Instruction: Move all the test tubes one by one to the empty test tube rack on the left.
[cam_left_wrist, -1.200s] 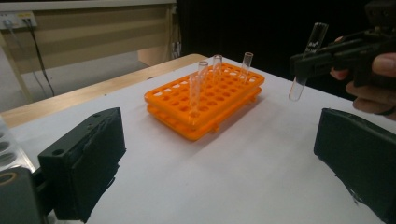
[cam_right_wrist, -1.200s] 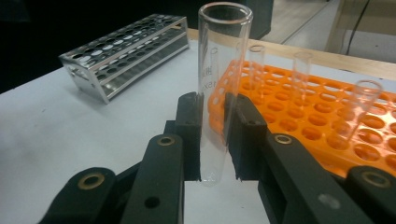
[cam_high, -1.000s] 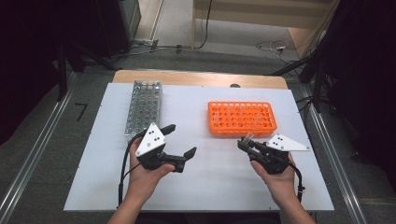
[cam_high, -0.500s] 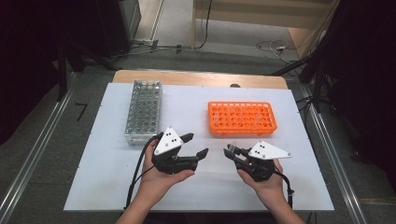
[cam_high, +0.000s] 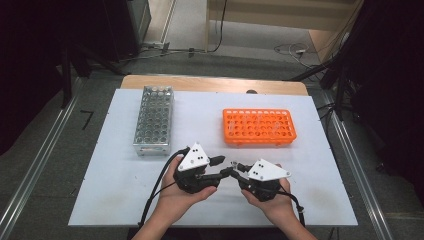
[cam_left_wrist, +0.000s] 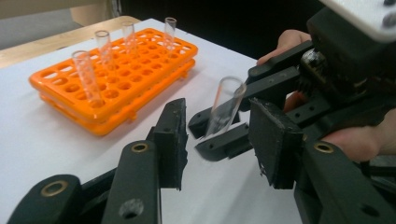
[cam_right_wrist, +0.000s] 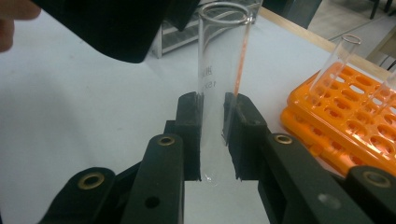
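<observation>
My right gripper (cam_right_wrist: 212, 121) is shut on a clear glass test tube (cam_right_wrist: 218, 79), which stands upright between its pads. In the high view both grippers meet tip to tip near the table's front: left gripper (cam_high: 221, 167), right gripper (cam_high: 236, 168). The left gripper (cam_left_wrist: 219, 133) faces the tube (cam_left_wrist: 225, 109). Its jaws have just been closing, and the tube stands between and just beyond its pads (cam_left_wrist: 171, 135), which do not touch the glass. An orange rack (cam_high: 259, 127) with several tubes (cam_left_wrist: 88, 77) stands behind.
A metal tube rack (cam_high: 154, 120) stands at the back left of the white table top (cam_high: 115, 185). The orange rack (cam_left_wrist: 116, 88) lies close behind the grippers. Wooden table edge and cables lie beyond; dark floor surrounds the table.
Both hands have come together toward the middle front of the table. The left gripper's jaws have narrowed around the tube's place. The right gripper stays shut on the tube.
</observation>
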